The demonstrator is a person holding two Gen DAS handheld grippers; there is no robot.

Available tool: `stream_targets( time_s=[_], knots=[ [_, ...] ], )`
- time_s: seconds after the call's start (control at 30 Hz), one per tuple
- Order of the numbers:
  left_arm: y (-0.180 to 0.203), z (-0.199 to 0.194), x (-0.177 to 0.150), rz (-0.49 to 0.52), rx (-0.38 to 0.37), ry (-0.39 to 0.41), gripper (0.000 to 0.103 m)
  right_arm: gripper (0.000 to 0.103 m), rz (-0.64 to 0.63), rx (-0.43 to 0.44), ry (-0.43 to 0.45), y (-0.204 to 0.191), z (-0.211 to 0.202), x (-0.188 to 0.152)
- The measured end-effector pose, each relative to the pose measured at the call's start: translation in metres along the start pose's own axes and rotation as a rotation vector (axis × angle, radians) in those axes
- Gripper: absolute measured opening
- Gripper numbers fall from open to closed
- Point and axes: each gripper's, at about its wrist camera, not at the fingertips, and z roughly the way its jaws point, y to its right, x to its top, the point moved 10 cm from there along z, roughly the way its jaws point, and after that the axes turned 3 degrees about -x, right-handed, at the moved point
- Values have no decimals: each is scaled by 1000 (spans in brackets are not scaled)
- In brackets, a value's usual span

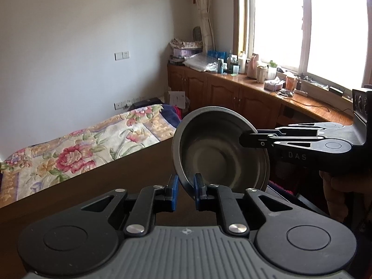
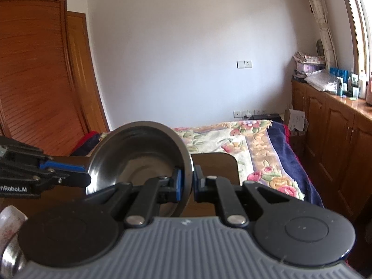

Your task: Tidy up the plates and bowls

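A steel bowl (image 1: 220, 148) hangs tilted in the air above the brown bench (image 1: 97, 186), its mouth turned toward the cameras and nothing inside it. Both grippers have it by the rim. The left gripper (image 1: 187, 191) has its blue-padded fingers (image 1: 198, 190) drawn narrow around the near lower edge of the bowl, one pad inside the rim; whether the outer pad presses on the wall cannot be told for sure. The right gripper (image 2: 187, 183) is clamped tight on the opposite edge, its fingers (image 2: 177, 183) pinching the rim with one pad inside the bowl and one outside. In the left wrist view the right gripper reaches in from the right side onto the bowl's upper right rim, and the letters "DAS" can be read on its body. In the right wrist view the left gripper (image 2: 82, 173) comes in from the left, with "nRobot.AI" legible on its side.

At the lower left corner of the right wrist view sit a white floral dish (image 2: 10, 223) and a shiny metal piece below it, both blurred.

Behind the bench lies a bed with a flowered blanket (image 1: 76, 148). Along the window runs a wooden cabinet (image 1: 220, 90) crowded with bottles, jars and boxes whose labels are too small to read.
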Motion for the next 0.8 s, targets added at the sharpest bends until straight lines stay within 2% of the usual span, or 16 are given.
stream_targets(
  time_s=[0.4,0.8],
  knots=[
    [14,-64,-30,-10,17,62,44,12,-82,25,62,-32,-44,0],
    [11,-107,-79,-74,47,84,44,12,-94,74,53,-61,-61,-20]
  ],
)
